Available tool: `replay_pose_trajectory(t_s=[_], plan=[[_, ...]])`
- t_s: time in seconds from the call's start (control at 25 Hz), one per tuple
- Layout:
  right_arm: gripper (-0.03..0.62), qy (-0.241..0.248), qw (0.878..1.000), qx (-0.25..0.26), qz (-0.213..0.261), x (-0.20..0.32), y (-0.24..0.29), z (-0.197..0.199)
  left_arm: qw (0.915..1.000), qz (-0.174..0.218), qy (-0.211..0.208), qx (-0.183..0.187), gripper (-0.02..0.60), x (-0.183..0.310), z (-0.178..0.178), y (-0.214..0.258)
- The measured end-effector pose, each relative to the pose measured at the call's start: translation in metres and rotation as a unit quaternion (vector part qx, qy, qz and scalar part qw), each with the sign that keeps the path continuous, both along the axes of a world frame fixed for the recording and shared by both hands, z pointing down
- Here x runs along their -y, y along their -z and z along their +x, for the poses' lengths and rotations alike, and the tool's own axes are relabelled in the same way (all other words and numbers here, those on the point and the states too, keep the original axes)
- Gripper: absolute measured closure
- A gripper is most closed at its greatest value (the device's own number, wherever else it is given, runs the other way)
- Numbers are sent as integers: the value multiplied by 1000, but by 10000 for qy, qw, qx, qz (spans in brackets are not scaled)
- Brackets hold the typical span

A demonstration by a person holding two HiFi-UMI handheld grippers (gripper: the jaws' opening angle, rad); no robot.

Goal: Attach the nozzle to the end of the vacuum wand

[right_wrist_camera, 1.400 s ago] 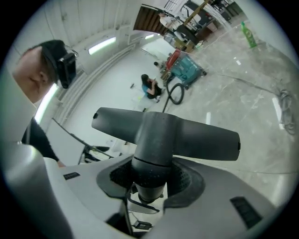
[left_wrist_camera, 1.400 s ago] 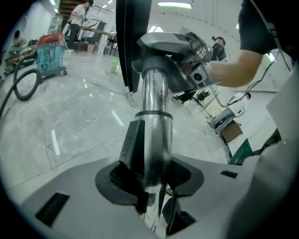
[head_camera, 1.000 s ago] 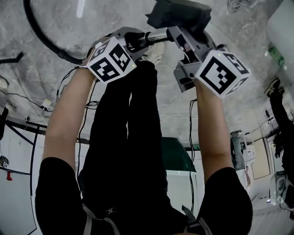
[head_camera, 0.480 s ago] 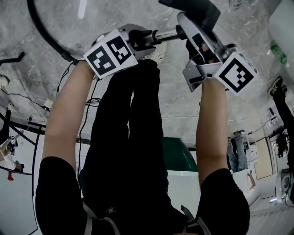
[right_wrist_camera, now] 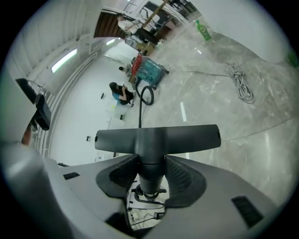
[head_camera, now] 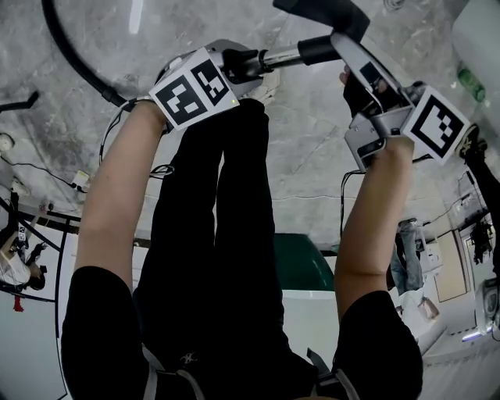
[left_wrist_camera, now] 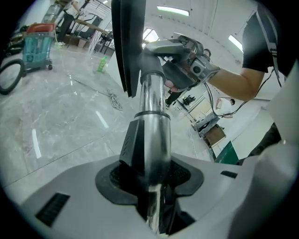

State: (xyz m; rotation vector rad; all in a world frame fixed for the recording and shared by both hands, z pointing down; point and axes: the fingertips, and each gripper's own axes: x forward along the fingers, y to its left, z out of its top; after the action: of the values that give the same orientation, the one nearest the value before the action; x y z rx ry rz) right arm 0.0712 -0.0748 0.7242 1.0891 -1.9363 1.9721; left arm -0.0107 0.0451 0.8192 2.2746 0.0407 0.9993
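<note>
My left gripper (head_camera: 238, 64) is shut on the chrome vacuum wand (head_camera: 281, 56), which runs right to the black nozzle (head_camera: 320, 12) sitting on its end. In the left gripper view the wand (left_wrist_camera: 154, 116) rises from between the pads of the left gripper (left_wrist_camera: 152, 186) to the nozzle (left_wrist_camera: 128, 42). My right gripper (head_camera: 359, 74) sits just right of the nozzle's neck. In the right gripper view the T-shaped nozzle (right_wrist_camera: 156, 137) stands ahead, its neck between the jaws of the right gripper (right_wrist_camera: 150, 175). Those jaws are opening, with gaps beside the neck.
A black hose (head_camera: 74, 62) curves over the marble floor (head_camera: 312, 156) at the upper left. A teal vacuum body (right_wrist_camera: 149, 70), a coiled cord (right_wrist_camera: 243, 86) and a green bottle (right_wrist_camera: 203, 30) lie farther off. The person's legs (head_camera: 226, 234) fill the centre.
My right gripper has swung to the right and rolled, drawing back from the nozzle. The nozzle and wand end have shifted up toward the top edge. The left gripper has barely moved.
</note>
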Motion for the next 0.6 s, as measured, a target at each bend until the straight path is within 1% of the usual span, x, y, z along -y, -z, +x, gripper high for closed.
replay_pose_trajectory(t_s=[0.04, 0.08, 0.12, 0.16, 0.2, 0.24, 0.28, 0.32, 0.36, 0.44, 0.48, 0.52, 0.56, 0.6], plan=[[410, 7, 9999, 8, 109, 2, 3, 1, 10000, 3, 3, 3, 408, 2, 1, 2], [410, 116, 9994, -56, 331, 5, 9, 1, 10000, 26, 8, 15, 408, 5, 2, 6], [410, 331, 9971, -189, 651, 7, 16, 0, 10000, 68, 12, 51, 408, 8, 3, 9], [410, 635, 9918, -405, 1032, 9, 24, -3, 9999, 120, 13, 118, 408, 12, 3, 10], [410, 972, 9831, -672, 1396, 9, 30, -7, 9997, 167, 14, 195, 408, 14, 2, 10], [410, 1240, 9743, -880, 1659, 8, 34, -12, 9995, 196, 16, 248, 410, 15, 1, 9], [410, 1358, 9704, -932, 1768, 8, 36, -16, 9995, 208, 23, 247, 409, 14, 1, 9], [410, 1321, 9729, -819, 1714, 9, 35, -17, 9996, 208, 36, 196, 410, 14, 0, 9], [410, 1162, 9799, -575, 1514, 10, 32, -16, 9997, 198, 51, 116, 411, 14, 1, 10], [410, 659, 9939, 135, 878, 12, 20, -7, 9999, 141, 81, -40, 411, 13, 2, 12], [410, 434, 9962, 458, 601, 13, 14, -4, 9999, 89, 99, -99, 411, 13, 2, 12], [410, 297, 9964, 662, 437, 14, 10, -3, 9998, 29, 117, -145, 411, 13, 2, 13], [410, 244, 9960, 740, 439, 14, 9, -4, 9997, -23, 136, -177, 411, 12, 2, 14], [410, 246, 9950, 720, 650, 14, 11, -5, 9997, -42, 159, -193, 411, 12, 1, 15]])
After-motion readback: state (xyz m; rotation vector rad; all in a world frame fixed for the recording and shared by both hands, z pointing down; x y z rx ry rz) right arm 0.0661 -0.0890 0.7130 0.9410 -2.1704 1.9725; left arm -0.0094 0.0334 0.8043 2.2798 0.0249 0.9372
